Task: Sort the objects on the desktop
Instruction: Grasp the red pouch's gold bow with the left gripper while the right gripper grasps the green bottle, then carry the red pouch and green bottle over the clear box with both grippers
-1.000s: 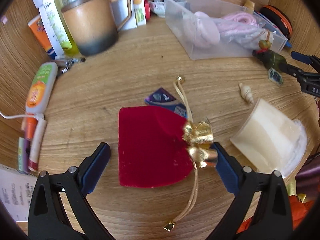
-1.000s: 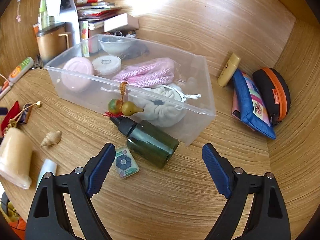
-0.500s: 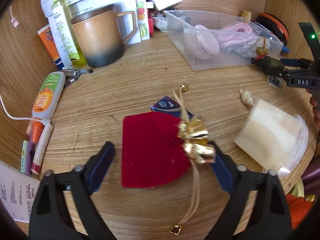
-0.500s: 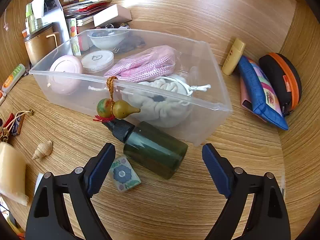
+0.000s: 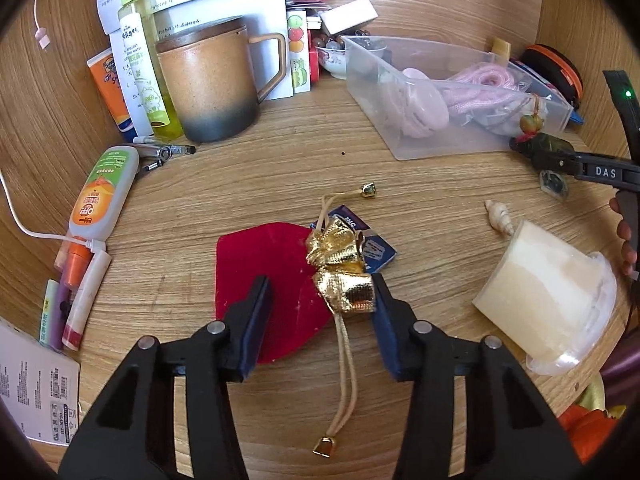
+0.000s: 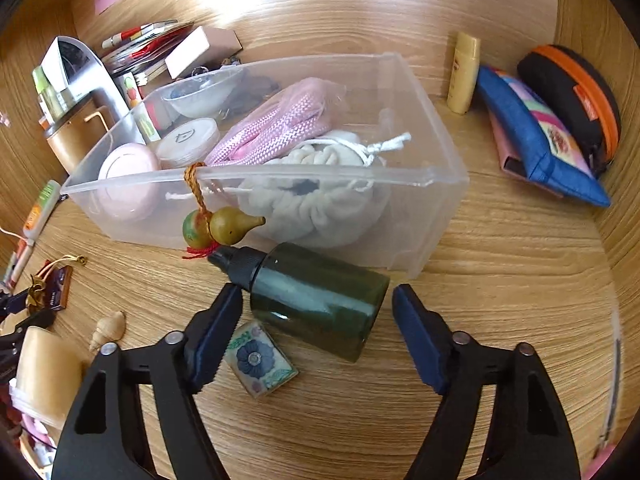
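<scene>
Wood grain runs under everything on this desk (image 5: 280, 168). At the far left of the left wrist view we see an orange and green tube (image 5: 102, 196) lying flat, with a white cable (image 5: 24, 224) passing beside it, and behind them a brown mug (image 5: 212, 88) standing upright. In the middle lies a red velvet pouch (image 5: 260, 264) with a crumpled gold neck (image 5: 342, 268) and a gold cord (image 5: 344, 372) trailing towards us. Our left gripper (image 5: 320, 320) has just been closing over it: the left finger (image 5: 256, 320) sits on top of the red cloth, the right finger (image 5: 386, 324) touches the gold neck, and the cloth has bunched up between them. To the right we find a small shell (image 5: 498, 216) and a cream candle (image 5: 544, 292) tipped on its side.

In the right wrist view a clear plastic box (image 6: 436, 216) holds a pink rope bundle (image 6: 280, 120) and a white drawstring bag (image 6: 320, 192). A dark green bottle (image 6: 316, 300) lies on its side just in front of the box, beside a small flowered tile (image 6: 256, 360). Our right gripper (image 6: 316, 332) has just been narrowing around the bottle; the left finger (image 6: 216, 332) is close to it, the right finger (image 6: 416, 340) stands clear, so nothing is gripped.
</scene>
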`<action>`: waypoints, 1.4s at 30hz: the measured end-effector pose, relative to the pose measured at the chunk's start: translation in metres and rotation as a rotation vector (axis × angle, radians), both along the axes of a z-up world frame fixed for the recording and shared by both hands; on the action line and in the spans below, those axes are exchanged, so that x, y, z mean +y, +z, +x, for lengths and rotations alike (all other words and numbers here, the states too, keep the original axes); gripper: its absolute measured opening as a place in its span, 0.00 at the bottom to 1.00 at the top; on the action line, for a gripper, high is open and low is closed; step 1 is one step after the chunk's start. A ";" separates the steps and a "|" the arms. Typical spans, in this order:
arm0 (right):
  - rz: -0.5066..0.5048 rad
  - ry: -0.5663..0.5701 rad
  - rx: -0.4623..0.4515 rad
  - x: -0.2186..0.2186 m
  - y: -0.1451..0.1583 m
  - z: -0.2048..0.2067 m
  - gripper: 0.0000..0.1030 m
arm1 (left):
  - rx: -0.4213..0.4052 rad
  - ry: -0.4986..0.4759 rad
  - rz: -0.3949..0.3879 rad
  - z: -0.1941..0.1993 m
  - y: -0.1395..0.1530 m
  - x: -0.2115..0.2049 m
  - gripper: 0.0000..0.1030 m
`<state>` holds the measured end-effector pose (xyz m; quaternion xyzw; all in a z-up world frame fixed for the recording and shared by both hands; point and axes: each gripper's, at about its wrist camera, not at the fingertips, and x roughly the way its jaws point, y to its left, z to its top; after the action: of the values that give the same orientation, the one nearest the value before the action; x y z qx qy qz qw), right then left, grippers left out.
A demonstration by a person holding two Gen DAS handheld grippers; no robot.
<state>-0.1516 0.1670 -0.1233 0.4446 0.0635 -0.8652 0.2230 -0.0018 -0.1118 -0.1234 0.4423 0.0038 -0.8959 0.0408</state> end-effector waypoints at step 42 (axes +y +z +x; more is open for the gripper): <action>-0.041 0.079 0.073 0.027 0.035 0.040 0.59 | 0.040 0.074 -0.037 -0.006 0.031 -0.017 0.77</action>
<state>-0.1118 0.1943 -0.0881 0.4053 0.0714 -0.8725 0.2633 -0.0083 -0.1285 -0.0926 0.4230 0.0042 -0.9024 0.0823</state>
